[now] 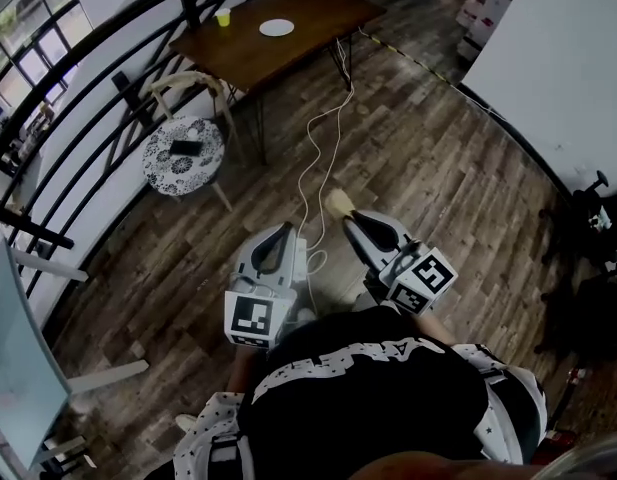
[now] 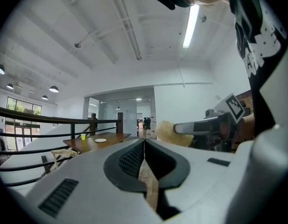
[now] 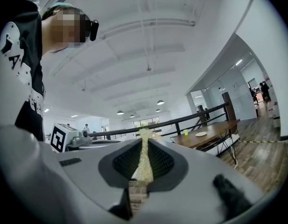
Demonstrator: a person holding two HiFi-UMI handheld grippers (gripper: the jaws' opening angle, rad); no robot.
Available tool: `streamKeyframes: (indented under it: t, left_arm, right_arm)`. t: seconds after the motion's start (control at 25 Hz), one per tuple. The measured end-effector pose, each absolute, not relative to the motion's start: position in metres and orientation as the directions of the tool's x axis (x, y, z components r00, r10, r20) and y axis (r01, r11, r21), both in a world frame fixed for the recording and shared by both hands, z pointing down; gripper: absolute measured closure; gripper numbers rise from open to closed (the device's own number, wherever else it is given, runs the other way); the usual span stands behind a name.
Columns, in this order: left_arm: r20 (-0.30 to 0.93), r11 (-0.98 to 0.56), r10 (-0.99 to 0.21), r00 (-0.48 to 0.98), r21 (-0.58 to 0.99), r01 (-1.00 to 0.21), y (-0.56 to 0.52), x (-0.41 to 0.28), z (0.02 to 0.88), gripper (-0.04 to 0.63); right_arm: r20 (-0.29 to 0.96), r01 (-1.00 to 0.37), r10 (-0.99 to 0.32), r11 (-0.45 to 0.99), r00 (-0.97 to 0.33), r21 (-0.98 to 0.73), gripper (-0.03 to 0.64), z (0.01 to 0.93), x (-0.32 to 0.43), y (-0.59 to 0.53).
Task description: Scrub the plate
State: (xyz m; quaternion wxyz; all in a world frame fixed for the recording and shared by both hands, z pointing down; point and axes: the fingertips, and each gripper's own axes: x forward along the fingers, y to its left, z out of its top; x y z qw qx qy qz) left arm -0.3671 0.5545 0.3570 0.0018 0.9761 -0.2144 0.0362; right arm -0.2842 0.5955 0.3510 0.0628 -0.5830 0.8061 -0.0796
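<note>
Stands on a dark plank floor (image 1: 438,168), with a curved black railing (image 1: 98,88) sweeping along the left. Faces a brown wooden bench (image 1: 288,58) far ahead, beside that railing. Has a small round patterned side table (image 1: 168,173) just off the bench's near-left corner, and a white cable (image 1: 313,158) trailing over the floor from under the bench's right end toward the feet. Holds both grippers low over the floor, side by side, tips aimed at the bench. Presses the jaws of the left gripper (image 1: 285,230) together with nothing between them. Clamps the jaws of the right gripper (image 1: 353,218) on a yellowish fibrous scrub pad (image 1: 336,204), one end poking out past the tips. Leaves the white plate (image 1: 276,28) untouched, lying about midway between the bench's long edges, well apart from both grippers, with a small yellow cup (image 1: 223,18) near it by the railing-side edge
</note>
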Motion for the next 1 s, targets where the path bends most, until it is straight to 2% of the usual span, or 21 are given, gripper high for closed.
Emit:
streamKeyframes:
  t: [0.24, 0.8, 1.0]
  left_arm:
    - [0.063, -0.92, -0.392, 0.918, 0.0, -0.393, 0.55, -0.341, 0.356, 0.581]
    - [0.123, -0.892, -0.452, 0.884, -0.049, -0.449, 0.503, -0.24, 0.351, 0.581]
    - [0.165, -0.91, -0.415, 0.895, -0.069, -0.409, 0.491, -0.192, 0.354, 0.583]
  right_arm:
    - [0.001, -0.938, -0.959, 0.277, -0.283, -0.21, 0.572, 0.354, -0.257, 0.594]
    - [-0.034, -0.914, -0.945, 0.324, -0.325, -0.246, 0.572, 0.352, -0.141, 0.537]
    - [-0.033, -0.912, -0.953, 0.297, -0.301, -0.284, 0.572, 0.361, -0.093, 0.53]
